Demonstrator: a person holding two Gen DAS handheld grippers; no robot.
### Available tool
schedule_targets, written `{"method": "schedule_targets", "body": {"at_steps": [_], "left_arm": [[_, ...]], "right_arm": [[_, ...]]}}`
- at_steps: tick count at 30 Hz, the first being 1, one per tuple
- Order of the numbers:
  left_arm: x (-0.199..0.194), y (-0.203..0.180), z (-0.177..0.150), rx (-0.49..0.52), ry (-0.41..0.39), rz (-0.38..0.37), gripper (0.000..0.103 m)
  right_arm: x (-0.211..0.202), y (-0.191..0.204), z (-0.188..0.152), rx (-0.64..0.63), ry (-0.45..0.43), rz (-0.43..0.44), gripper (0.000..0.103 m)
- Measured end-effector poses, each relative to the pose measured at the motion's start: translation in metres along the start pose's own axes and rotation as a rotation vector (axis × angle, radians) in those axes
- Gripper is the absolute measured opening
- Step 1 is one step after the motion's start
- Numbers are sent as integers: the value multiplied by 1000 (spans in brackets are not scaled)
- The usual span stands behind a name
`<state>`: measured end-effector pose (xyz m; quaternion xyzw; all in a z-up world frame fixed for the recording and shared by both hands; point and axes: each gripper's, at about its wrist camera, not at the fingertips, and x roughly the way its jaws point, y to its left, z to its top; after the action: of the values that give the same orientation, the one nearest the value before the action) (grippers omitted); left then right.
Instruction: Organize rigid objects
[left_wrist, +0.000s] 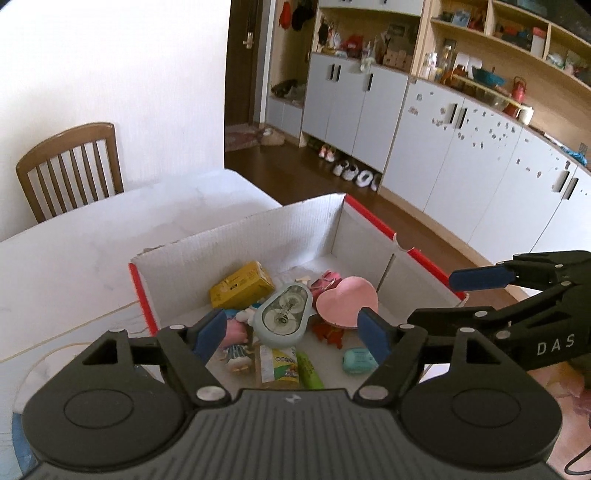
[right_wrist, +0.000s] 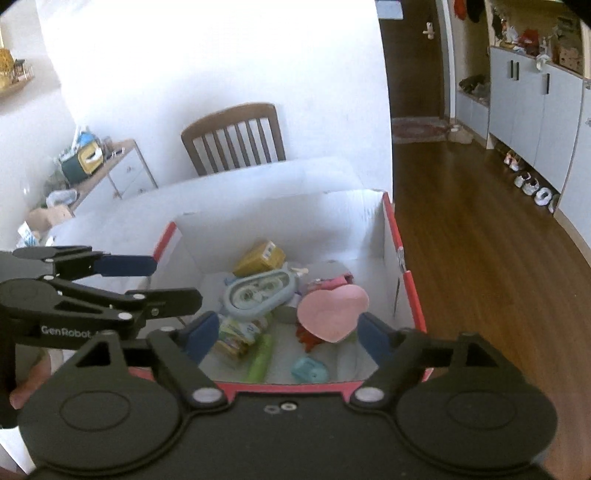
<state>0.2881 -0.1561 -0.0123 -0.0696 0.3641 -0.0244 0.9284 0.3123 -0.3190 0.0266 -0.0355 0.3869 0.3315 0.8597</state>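
Observation:
A cardboard box (left_wrist: 369, 218) (right_wrist: 410, 295), red outside and white inside, stands on the white table (left_wrist: 92, 240). In it lie a pink heart dish (left_wrist: 347, 301) (right_wrist: 332, 308), a grey-blue oval tape dispenser (left_wrist: 282, 314) (right_wrist: 258, 291), a yellow carton (left_wrist: 242, 284) (right_wrist: 260, 258), a green tube (left_wrist: 308, 371) (right_wrist: 260, 358), a teal case (left_wrist: 358, 362) (right_wrist: 310, 371) and a small doll (left_wrist: 236, 332). My left gripper (left_wrist: 291, 334) (right_wrist: 159, 282) hovers over the box's left near part, open and empty. My right gripper (right_wrist: 288, 334) (left_wrist: 458, 297) hovers over the right near part, open and empty.
A wooden chair (left_wrist: 70, 162) (right_wrist: 236, 136) stands behind the table against the white wall. The box sits at the table's right edge, above the wood floor (right_wrist: 480, 240). Grey cabinets (left_wrist: 443, 147) with shoes below line the far wall. A hand (right_wrist: 26, 384) holds the left gripper.

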Motion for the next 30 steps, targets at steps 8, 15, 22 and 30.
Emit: {"method": "schedule_targets", "body": {"at_steps": [8, 15, 22, 30], "left_arm": [[-28, 15, -11, -22, -43, -14, 83], [-43, 33, -18, -65, -56, -40, 86], [-54, 47, -25, -102, -68, -75, 103], [-63, 54, -32, -93, -60, -96, 103]], "right_arm": [[-19, 20, -8, 27, -85, -13, 99], [-29, 32, -13, 56, -140, -26, 103], [-37, 47, -19, 52, -167, -44, 103], [-44, 64, -26, 62, -177, -46, 103]]}}
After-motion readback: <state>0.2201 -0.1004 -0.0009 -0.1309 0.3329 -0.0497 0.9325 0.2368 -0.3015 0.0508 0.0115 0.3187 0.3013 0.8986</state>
